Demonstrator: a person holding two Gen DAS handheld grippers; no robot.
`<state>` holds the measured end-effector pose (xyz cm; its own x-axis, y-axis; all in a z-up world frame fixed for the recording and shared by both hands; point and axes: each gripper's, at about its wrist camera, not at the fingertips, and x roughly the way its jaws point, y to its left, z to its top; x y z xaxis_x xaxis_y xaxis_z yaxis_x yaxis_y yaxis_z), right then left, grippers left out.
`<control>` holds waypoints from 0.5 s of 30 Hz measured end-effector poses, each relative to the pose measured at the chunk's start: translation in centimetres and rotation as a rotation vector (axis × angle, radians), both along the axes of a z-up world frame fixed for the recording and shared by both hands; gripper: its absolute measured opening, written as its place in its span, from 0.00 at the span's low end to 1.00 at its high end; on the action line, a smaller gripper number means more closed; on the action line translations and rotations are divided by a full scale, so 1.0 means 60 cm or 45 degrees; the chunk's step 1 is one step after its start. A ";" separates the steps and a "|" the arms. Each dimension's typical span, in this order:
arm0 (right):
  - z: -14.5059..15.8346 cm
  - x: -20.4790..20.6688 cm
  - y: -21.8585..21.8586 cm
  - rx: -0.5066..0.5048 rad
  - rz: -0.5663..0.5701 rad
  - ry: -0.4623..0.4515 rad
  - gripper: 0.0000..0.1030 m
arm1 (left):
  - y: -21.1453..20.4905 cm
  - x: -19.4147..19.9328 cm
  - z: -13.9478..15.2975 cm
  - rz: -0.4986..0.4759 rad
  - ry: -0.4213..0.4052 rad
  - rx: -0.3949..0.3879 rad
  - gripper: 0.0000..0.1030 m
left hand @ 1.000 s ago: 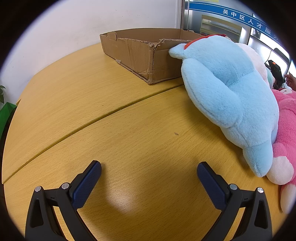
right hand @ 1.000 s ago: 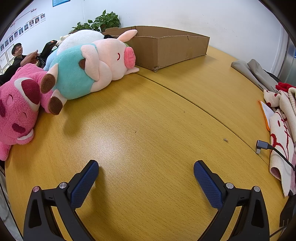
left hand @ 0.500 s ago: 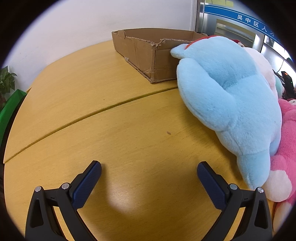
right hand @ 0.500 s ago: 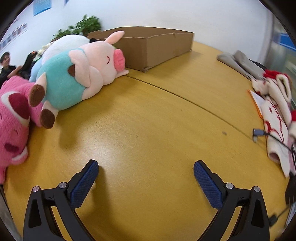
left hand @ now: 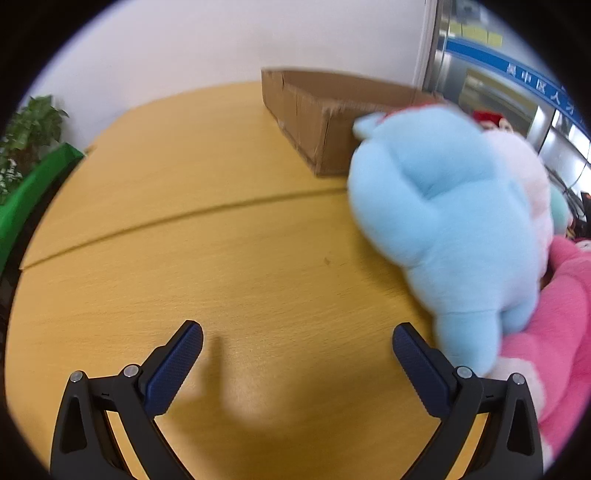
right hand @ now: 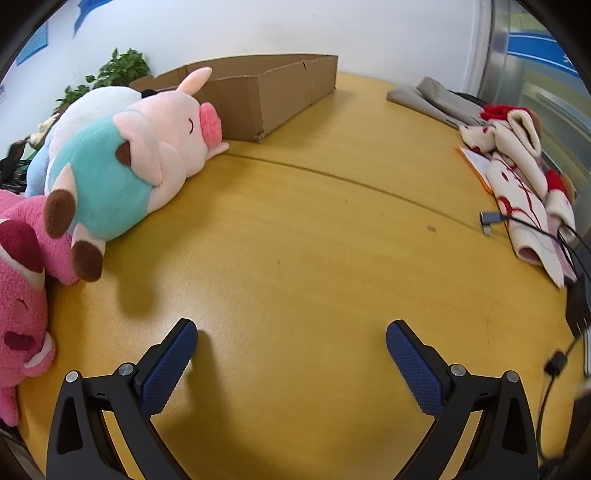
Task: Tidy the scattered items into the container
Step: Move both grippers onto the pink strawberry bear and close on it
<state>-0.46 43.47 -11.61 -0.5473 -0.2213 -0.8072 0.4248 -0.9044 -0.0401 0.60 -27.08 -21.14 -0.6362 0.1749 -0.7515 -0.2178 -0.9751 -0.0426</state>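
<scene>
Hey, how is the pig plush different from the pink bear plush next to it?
The pig plush is pale pink with a teal body and brown hooves; the pink bear plush is hot pink all over. The pig's head reaches the cardboard box; the bear lies nearer the camera, by the table edge. Both lie outside the box.

Wooden table point(right hand: 314, 258), yellow-tan, w/ a curved seam across it. Potted plant point(left hand: 26, 129) at 9–10 o'clock in left view, green panel point(left hand: 33, 188) just below it; same plant point(right hand: 118, 72) at 11 o'clock in right view, behind the table. White wall point(right hand: 258, 26) at 12. Folded grey cloth point(right hand: 432, 98) at 1–2 o'clock on table edge. Red-and-white blanket point(right hand: 524, 177) at 3, beside it; USB cable plug point(right hand: 489, 219) touching table near blanket. Blue sign w/ white characters point(left hand: 532, 79) at 1–2 in left view.
</scene>
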 end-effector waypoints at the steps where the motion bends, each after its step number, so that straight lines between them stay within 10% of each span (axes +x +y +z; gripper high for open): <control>1: 0.008 0.011 -0.002 0.004 -0.015 0.024 1.00 | 0.002 0.019 0.019 0.027 0.053 0.013 0.99; 8: 0.149 0.123 -0.033 -0.457 -0.035 0.270 1.00 | 0.093 0.087 0.225 -0.084 0.200 0.198 1.00; 15: 0.189 0.175 -0.144 -0.745 0.037 0.288 1.00 | 0.279 0.113 0.217 -0.351 -0.005 0.485 0.99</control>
<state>10.05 34.84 -0.28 -0.6774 -0.6089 -0.4127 0.4886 -0.7919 0.3663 7.36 -10.33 -8.14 -0.5247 0.6005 -0.6033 -0.4655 -0.7958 -0.3873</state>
